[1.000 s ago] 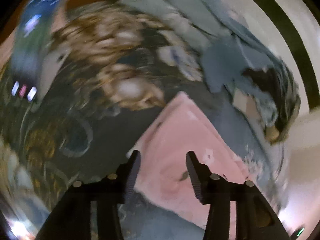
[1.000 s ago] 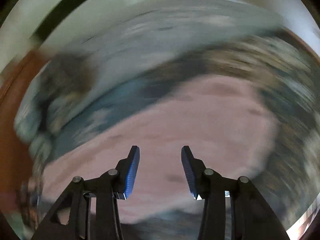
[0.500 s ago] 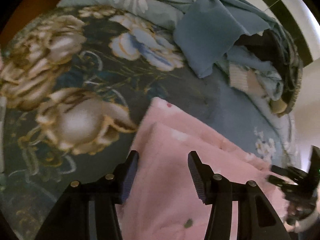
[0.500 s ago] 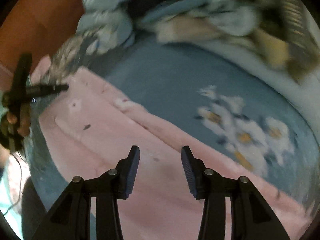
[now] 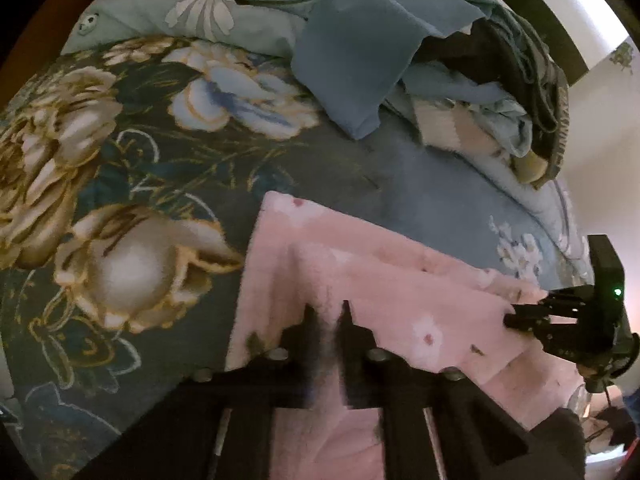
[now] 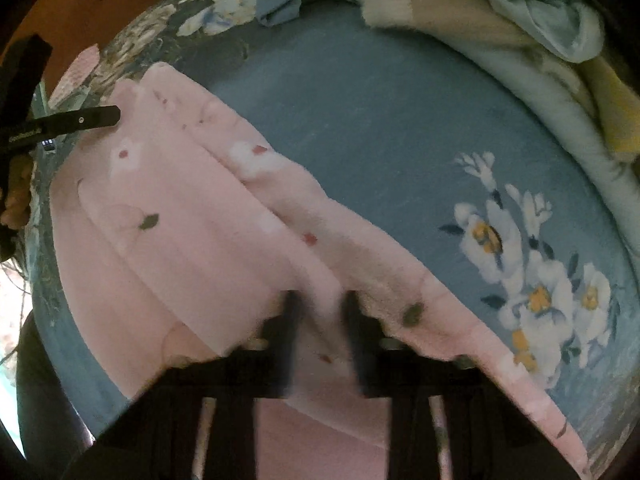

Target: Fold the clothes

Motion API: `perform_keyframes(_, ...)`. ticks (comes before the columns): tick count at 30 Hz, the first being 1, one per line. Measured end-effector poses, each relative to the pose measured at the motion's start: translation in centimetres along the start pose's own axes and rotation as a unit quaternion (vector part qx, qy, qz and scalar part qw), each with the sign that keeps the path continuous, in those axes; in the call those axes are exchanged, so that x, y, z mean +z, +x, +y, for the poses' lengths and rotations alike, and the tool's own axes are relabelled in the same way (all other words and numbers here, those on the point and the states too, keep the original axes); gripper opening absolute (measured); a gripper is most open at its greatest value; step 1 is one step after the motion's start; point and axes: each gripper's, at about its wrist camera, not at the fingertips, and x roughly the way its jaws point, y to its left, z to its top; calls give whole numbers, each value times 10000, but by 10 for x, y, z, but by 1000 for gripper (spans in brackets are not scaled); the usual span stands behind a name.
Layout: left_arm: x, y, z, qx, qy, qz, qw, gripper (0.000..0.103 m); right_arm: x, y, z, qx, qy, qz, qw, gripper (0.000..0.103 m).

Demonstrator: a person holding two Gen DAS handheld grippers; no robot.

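A fluffy pink garment (image 5: 384,280) with small flower prints lies folded in layers on the bed. My left gripper (image 5: 328,312) is shut on its near edge, with pink fabric pinched between the blurred fingers. My right gripper (image 6: 322,300) has its fingers drawn in on the opposite edge of the same pink garment (image 6: 192,216), with a ridge of cloth between them. In the left wrist view the right gripper (image 5: 516,316) bites the garment's far right corner. In the right wrist view the left gripper (image 6: 108,117) sits at the far left corner.
The bed carries a dark floral cover (image 5: 120,184) and a blue sheet (image 6: 384,128) with white flowers. A heap of blue, beige and dark clothes (image 5: 472,92) lies along the far side by the wall. A hand (image 6: 16,192) holds the left tool.
Both grippers were open above the pink garment half a second ago. Both have since dropped onto its edges and their fingers have come together on the cloth.
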Motion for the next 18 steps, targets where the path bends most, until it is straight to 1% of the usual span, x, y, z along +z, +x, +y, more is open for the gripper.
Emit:
perform_keyframes(3, -1, -12, 2, -77, -78, -293, 9995, 7, 0, -3, 10, -148, -93, 21, 9998, 5)
perform_keyframes(6, 9, -26, 3, -134, -103, -551, 9983, 7, 6, -25, 12, -263, -20, -283, 9993, 4)
perform_keyframes(8, 12, -28, 5, -124, -195, -577, 9981, 7, 13, -38, 7, -295, 103, -495, 9983, 3)
perform_keyframes(10, 12, -28, 7, -85, -313, -563, 9979, 7, 23, -41, 3, -322, 230, -579, 9975, 3)
perform_keyframes(13, 12, -29, 11, -27, -490, -544, 9973, 7, 28, -29, -7, -433, 338, -464, 9974, 3)
perform_keyframes(17, 12, -30, 15, 51, -725, -517, 9960, 7, 30, -6, -13, -460, 484, -202, 9976, 3)
perform_keyframes(18, 12, -30, 16, 70, -784, -510, 9956, 11, 32, -2, -12, -480, 497, -165, 9975, 3)
